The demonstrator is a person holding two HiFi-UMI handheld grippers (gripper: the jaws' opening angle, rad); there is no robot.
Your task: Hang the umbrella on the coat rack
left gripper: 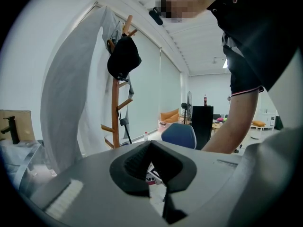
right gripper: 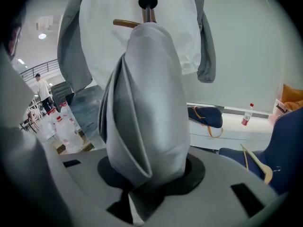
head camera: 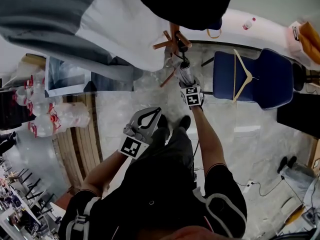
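Pinching the folded umbrella [right gripper: 147, 103] in our right tongs [right gripper: 147, 183], coat rack [right gripper: 127, 22] just ahead. Canopy looks light, soft and slippery; we'd judge gripping the stiff shaft safer. Left tongs [left gripper: 150, 145] pressed together, empty.

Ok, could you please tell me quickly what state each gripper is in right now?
Left gripper: closed, holding nothing.
Right gripper: closed on the umbrella.
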